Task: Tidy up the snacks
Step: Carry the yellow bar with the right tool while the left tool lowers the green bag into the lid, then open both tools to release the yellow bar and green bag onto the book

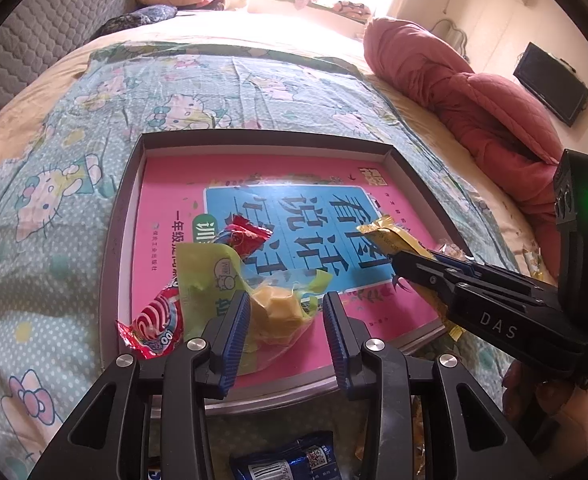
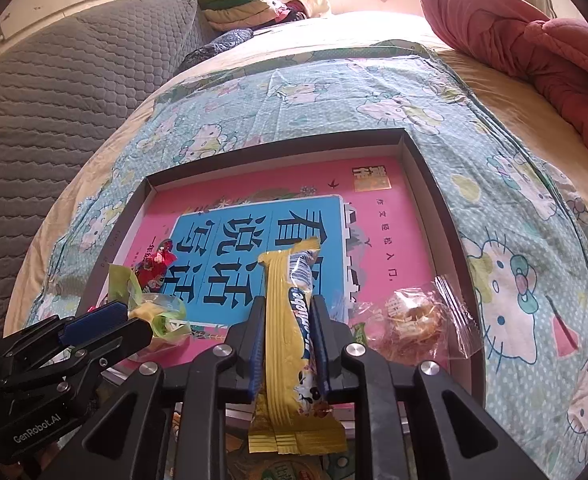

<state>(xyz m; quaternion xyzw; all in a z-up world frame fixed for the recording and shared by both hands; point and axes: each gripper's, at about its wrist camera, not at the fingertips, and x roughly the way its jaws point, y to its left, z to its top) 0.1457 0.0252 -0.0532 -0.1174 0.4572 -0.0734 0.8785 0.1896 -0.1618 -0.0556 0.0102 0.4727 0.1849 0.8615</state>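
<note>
- Your tray (image 1: 122, 216), a shallow dark box lined with a pink book, sits on the soft quilt (image 1: 54, 140); press on one edge and it could tip, sliding the red-wrapped candy (image 1: 250, 236) and the clear bag of brown snacks (image 2: 417, 324) already inside.
- Your right gripper (image 2: 288, 344) is clamped nearly closed on the long yellow wafer bar (image 2: 290, 320), held above the tray's near edge; most of the bar sticks out past the pads, so it may pivot or land half over the rim when you let go.
- Your left gripper (image 1: 286, 324) is partly open around the green-and-yellow wrapped snack (image 1: 270, 304); whether the pads truly bite I cannot tell; crinkly film could slip free over the red swirl packet (image 1: 158, 324).
</note>
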